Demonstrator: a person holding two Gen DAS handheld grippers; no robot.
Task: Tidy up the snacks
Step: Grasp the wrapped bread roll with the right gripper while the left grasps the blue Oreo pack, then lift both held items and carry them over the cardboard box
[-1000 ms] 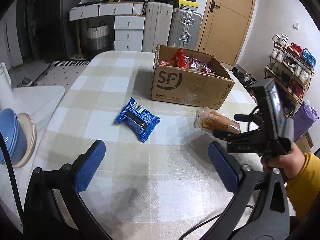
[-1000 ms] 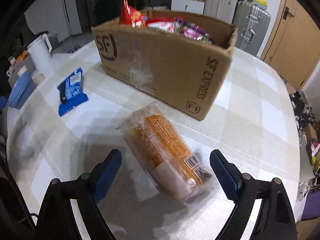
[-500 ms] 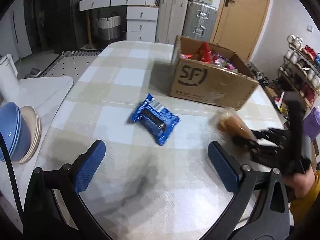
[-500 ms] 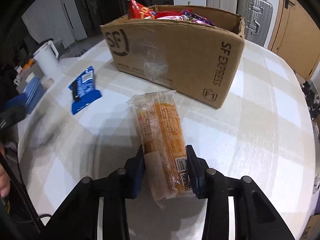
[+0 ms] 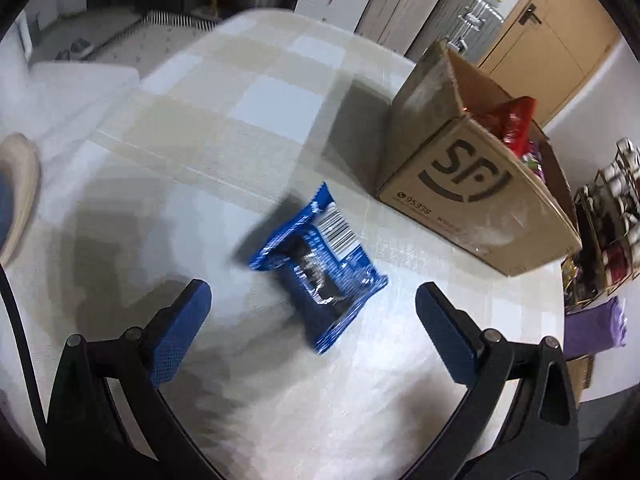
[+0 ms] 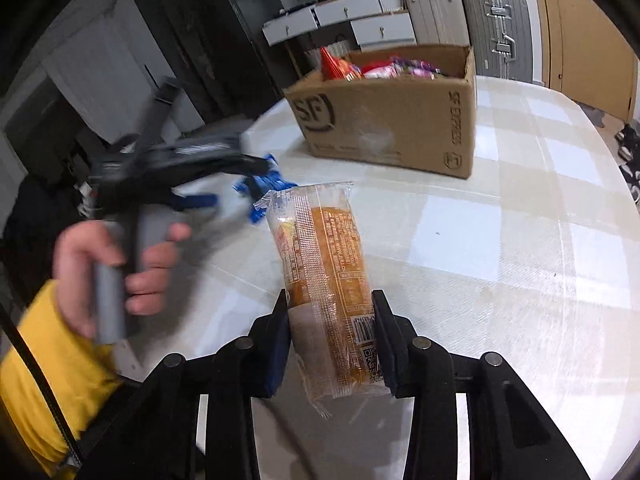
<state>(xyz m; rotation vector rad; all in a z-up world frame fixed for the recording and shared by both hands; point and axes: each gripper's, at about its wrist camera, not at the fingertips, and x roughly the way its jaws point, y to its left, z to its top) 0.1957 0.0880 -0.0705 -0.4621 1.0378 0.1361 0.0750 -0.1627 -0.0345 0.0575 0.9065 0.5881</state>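
My right gripper [image 6: 330,312] is shut on an orange snack in clear wrap [image 6: 324,248] and holds it lifted above the table. My left gripper [image 5: 312,312] is open, just in front of a blue cookie packet [image 5: 320,264] that lies on the checked tablecloth; it also shows in the right wrist view [image 6: 224,184], blurred, over the blue packet [image 6: 264,188]. The SF cardboard box [image 5: 472,196] holds several snacks and stands behind the packet; it also shows in the right wrist view [image 6: 392,120].
Stacked bowls [image 5: 16,188] sit at the table's left edge. A shoe rack [image 5: 612,216] stands right of the table. Drawers and suitcases [image 6: 460,4] line the far wall. The tablecloth [image 6: 540,220] stretches to the right of the box.
My right gripper has closed on the orange snack and lifted it. My left gripper has moved in close to the blue packet, still open.
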